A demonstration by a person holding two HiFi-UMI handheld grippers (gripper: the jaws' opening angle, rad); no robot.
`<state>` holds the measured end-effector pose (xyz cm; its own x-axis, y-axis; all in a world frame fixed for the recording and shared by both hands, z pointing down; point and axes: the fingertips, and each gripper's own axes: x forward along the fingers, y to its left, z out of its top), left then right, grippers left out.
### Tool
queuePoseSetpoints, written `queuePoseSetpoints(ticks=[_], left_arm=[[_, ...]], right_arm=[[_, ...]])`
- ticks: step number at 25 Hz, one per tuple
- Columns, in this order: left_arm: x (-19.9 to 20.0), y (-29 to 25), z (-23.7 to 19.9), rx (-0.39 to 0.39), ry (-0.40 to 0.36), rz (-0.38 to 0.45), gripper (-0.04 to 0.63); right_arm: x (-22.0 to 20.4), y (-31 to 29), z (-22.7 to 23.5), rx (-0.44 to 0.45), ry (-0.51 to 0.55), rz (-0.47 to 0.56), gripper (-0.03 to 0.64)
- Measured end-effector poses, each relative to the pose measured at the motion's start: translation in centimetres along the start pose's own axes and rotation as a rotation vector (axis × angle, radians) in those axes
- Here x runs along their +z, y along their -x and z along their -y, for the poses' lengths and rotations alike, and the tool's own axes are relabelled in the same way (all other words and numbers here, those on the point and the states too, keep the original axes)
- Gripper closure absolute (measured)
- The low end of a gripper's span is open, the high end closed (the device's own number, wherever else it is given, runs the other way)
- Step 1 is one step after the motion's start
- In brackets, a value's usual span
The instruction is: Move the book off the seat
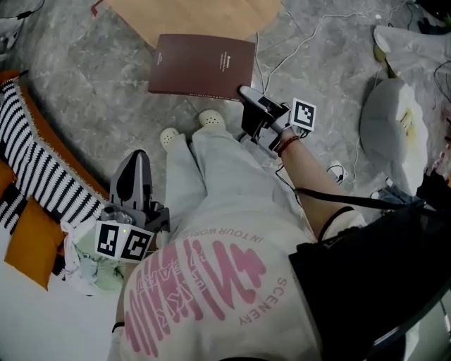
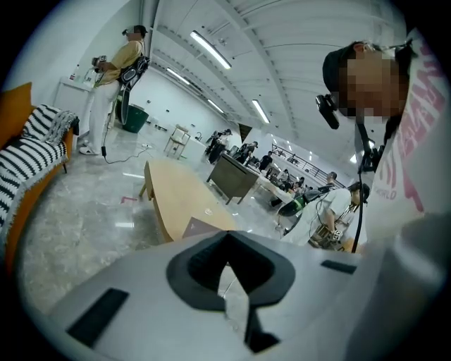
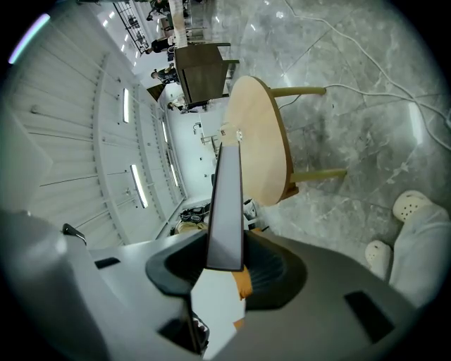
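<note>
Jaws of right gripper (image 1: 246,92) clamped book (image 1: 201,65) at its near corner; left gripper (image 1: 137,161) closed, empty. Book seemed stiff, light; mid-edge hold steadier.

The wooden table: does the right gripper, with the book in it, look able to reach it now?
Probably yes. The right gripper is shut on the book, whose far edge comes close to the wooden table; nothing visible stands between them.
</note>
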<state>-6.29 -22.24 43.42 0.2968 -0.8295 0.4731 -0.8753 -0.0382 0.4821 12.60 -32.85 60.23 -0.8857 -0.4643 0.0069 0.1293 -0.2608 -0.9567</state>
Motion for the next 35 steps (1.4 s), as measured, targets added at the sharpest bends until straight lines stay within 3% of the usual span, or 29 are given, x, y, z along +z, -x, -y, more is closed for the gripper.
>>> queuePoseSetpoints(ticks=[11, 18, 35], left_arm=[[-4.2, -0.6, -2.0, 0.035, 0.008, -0.143, 0.588], [-4.5, -1.1, -1.6, 0.015, 0.016, -0.179, 0.588], [-5.4, -0.5, -3.5, 0.070, 0.076, -0.197, 0.588]], right_arm=[[2.6, -1.3, 2.2, -0.002, -0.004, 0.055, 0.457], [4.6, -2.8, 3.2, -0.004, 0.008, 0.106, 0.457], [6.4, -4.9, 6.0, -0.023, -0.016, 0.130, 0.457]])
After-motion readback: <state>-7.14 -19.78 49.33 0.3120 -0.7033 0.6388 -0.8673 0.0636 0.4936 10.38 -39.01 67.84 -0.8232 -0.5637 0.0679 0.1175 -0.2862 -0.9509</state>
